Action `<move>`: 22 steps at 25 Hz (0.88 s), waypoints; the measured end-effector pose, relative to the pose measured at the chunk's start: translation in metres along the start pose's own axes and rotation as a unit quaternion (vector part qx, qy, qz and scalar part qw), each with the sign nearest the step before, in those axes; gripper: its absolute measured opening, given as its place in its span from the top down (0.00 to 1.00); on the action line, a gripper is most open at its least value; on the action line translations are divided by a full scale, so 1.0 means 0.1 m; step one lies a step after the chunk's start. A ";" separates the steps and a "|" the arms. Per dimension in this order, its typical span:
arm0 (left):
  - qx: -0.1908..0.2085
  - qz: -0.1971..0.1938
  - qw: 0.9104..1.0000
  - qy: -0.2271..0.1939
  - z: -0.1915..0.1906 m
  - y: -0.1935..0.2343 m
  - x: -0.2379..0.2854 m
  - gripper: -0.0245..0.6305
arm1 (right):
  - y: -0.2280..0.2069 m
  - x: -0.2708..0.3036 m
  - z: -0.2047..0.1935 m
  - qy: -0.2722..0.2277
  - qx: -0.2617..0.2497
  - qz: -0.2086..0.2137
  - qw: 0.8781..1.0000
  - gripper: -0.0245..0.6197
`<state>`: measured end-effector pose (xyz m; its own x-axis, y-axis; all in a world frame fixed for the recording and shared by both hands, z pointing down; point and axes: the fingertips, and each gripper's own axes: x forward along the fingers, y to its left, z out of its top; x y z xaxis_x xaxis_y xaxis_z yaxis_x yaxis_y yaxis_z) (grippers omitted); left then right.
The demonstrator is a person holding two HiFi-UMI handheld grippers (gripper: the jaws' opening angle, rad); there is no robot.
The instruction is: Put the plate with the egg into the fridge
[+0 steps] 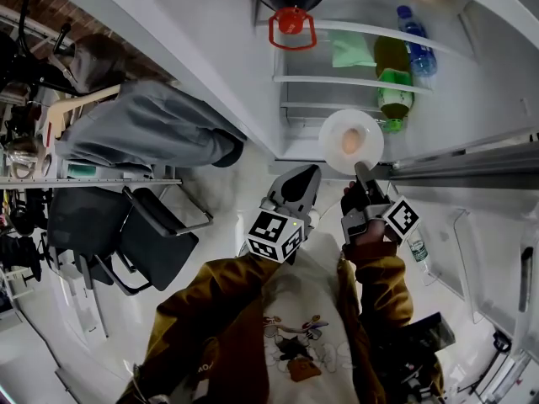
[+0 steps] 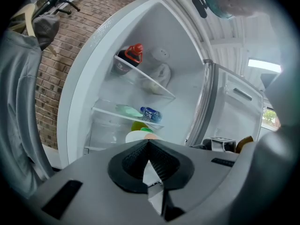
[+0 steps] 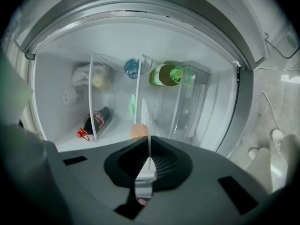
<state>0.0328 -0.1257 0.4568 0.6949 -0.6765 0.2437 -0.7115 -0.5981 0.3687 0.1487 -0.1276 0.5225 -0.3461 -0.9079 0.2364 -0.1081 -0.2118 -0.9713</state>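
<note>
Nearest, just outside the open fridge (image 1: 194,23): mustard-brown sleeves (image 1: 383,280), each leading to a marker cube. Left tongs (image 1: 312,173) aimed at the fridge's opening, pads met at the tips in the left gripper view (image 2: 148,142), nothing between them. Right tongs (image 1: 360,170) close alongside, clamped hard on the near rim of the plate (image 1: 333,133); seen edge-on in the right gripper view (image 3: 144,109), thin white rim pinched between the pads (image 3: 157,161). Plate held in the air at the fridge's open front, clear of the shelves, roughly level. Egg (image 1: 351,143) lying at the plate's middle, pale brown, showing beside the rim from the right tongs' side too (image 3: 137,130).

Deeper inside the fridge: two glass shelves (image 1: 354,81). Green-capped bottle (image 1: 394,91) lying on its side near the fridge's right wall, blue-capped water bottle (image 1: 417,45) farther in on the same side. Pale green packet (image 1: 352,53) on a shelf at the middle. Farthest up, dark bottle with a red cap ring (image 1: 291,2).
</note>
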 end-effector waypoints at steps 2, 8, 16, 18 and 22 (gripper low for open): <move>0.006 0.002 1.000 -0.003 0.00 0.02 0.03 0.95 | -0.01 0.04 0.02 0.000 0.001 0.000 1.000 0.93; 0.013 0.011 1.000 0.000 -0.03 0.09 0.15 0.95 | -0.04 0.19 0.09 -0.004 -0.002 0.002 1.000 0.93; 0.015 0.020 1.000 0.001 -0.04 0.15 0.30 0.95 | -0.16 0.33 0.14 0.000 0.003 -0.012 1.000 0.93; 0.018 0.020 1.000 -0.003 -0.01 0.14 0.33 0.95 | -0.18 0.36 0.16 -0.002 0.006 -0.013 1.000 0.93; 0.021 0.024 0.999 -0.005 -0.01 0.18 0.38 0.95 | -0.23 0.47 0.20 -0.002 0.004 -0.016 1.000 0.93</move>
<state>0.0465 -0.1619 0.4734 0.6595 -0.7088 0.2503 -0.7474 -0.5829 0.3187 0.1534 -0.1725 0.5549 -0.3385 -0.9022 0.2674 -0.1113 -0.2438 -0.9634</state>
